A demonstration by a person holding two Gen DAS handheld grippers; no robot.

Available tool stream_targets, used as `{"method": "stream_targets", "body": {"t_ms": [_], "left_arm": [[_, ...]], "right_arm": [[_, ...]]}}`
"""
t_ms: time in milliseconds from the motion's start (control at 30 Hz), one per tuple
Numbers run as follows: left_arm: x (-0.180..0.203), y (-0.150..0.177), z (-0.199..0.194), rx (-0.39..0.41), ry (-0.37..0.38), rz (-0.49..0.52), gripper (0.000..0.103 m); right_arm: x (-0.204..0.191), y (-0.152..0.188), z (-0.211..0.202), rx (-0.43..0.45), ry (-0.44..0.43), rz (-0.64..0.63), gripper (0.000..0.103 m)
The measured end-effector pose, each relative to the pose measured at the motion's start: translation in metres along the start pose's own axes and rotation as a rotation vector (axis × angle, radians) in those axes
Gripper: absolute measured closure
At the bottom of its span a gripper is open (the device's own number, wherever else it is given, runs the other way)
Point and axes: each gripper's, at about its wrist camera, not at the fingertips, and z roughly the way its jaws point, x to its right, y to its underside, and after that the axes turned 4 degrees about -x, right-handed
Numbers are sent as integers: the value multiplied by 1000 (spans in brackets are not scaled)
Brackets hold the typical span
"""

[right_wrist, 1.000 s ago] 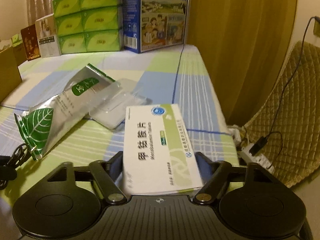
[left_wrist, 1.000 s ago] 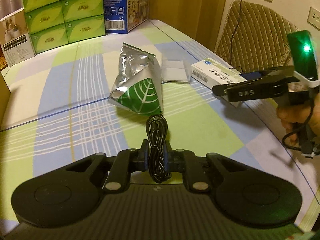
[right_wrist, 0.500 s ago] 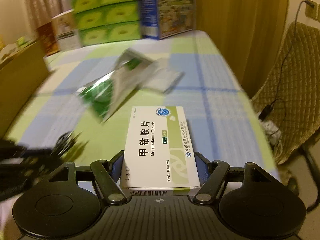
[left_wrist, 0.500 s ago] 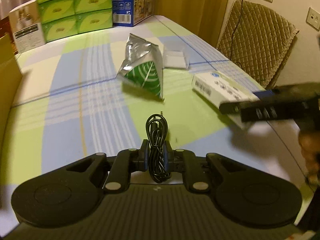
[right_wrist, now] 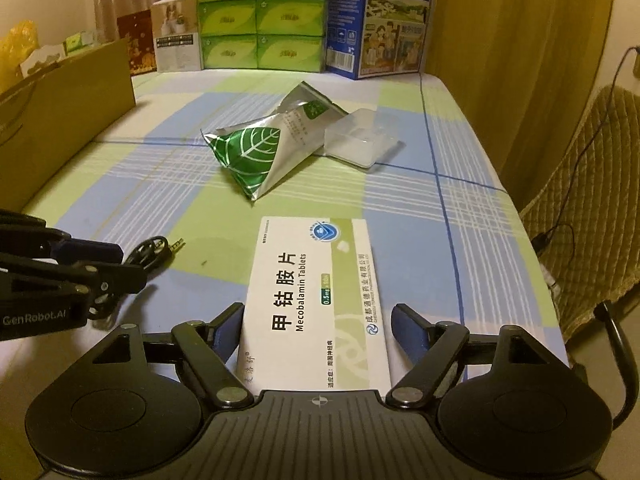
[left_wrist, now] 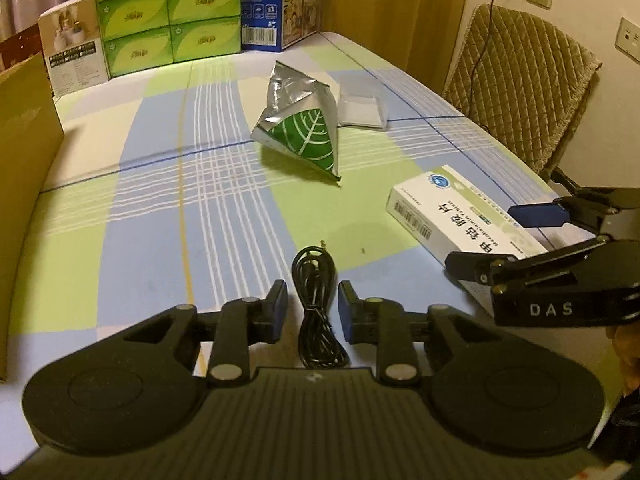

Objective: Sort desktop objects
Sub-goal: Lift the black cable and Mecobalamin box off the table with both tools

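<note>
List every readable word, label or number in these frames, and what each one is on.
"Mecobalamin Tablets", "甲钴胺片", "0.5mg": medicine box.
"DAS": right claw body.
"GenRobot.AI": left claw body.
"纯牛奶": blue milk carton.
Green tissue boxes, foil pouch, barcodes: print too small to read.

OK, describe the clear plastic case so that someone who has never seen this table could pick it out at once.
Start at the stack of green tissue boxes at the table's far end and come forward to the silver pouch with the green leaf print. The clear plastic case lies flat against the pouch's right side. It is the only see-through item; the medicine box nearer the camera is opaque white and printed.
</note>
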Motion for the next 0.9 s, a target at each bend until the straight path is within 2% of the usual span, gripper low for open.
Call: {"method": "stream_targets", "body": {"t_ms": [233, 600, 900], "left_arm": [[-3, 0, 5, 5, 5, -14, 81], [6, 3, 6, 18, -23, 41, 79], [4, 0, 11, 45, -21, 38, 78]], "right_arm": [[0, -4, 6, 4, -1, 8, 26], [-2, -4, 9, -1, 1, 3, 25], [0, -5, 11, -2, 8, 12, 24]]}}
